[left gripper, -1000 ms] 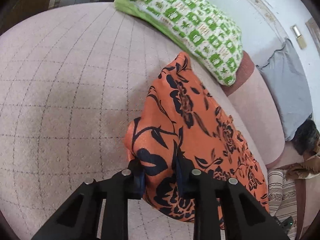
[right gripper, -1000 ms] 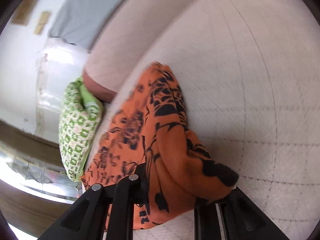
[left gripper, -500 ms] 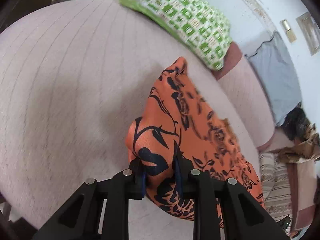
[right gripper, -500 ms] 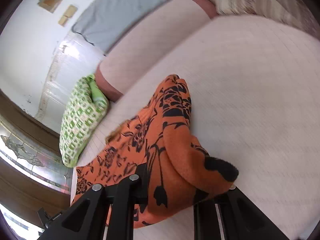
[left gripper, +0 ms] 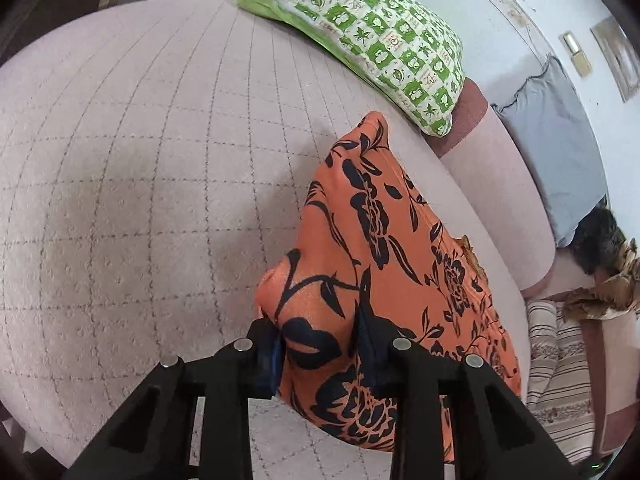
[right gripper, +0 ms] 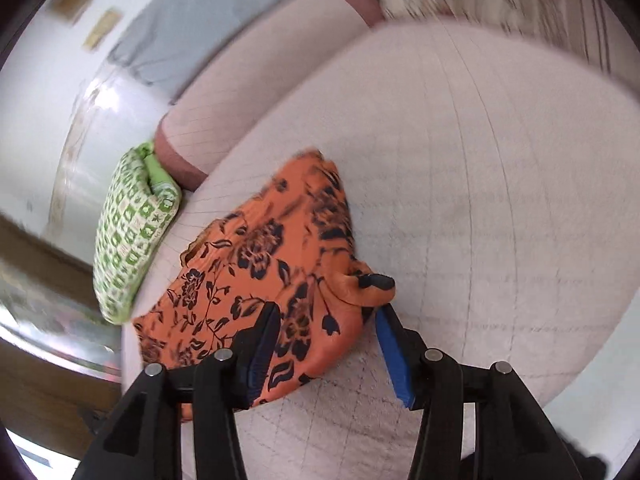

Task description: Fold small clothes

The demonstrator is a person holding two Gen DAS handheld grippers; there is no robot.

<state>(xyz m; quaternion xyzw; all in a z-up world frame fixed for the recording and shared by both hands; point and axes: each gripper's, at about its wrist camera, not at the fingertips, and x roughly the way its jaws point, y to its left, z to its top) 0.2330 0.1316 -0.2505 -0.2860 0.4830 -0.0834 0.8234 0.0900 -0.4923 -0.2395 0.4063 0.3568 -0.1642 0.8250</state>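
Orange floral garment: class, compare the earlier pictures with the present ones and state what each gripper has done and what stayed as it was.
The right gripper has just opened its jaws, let go of the orange floral garment and drawn back; the released fold now lies on the sofa seat. The left gripper stays clamped on its bunched corner. The green patterned pillow is unmoved.

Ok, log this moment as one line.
stage: folding orange floral garment on pink cushion | left gripper: shut on garment corner | right gripper: just opened, garment released
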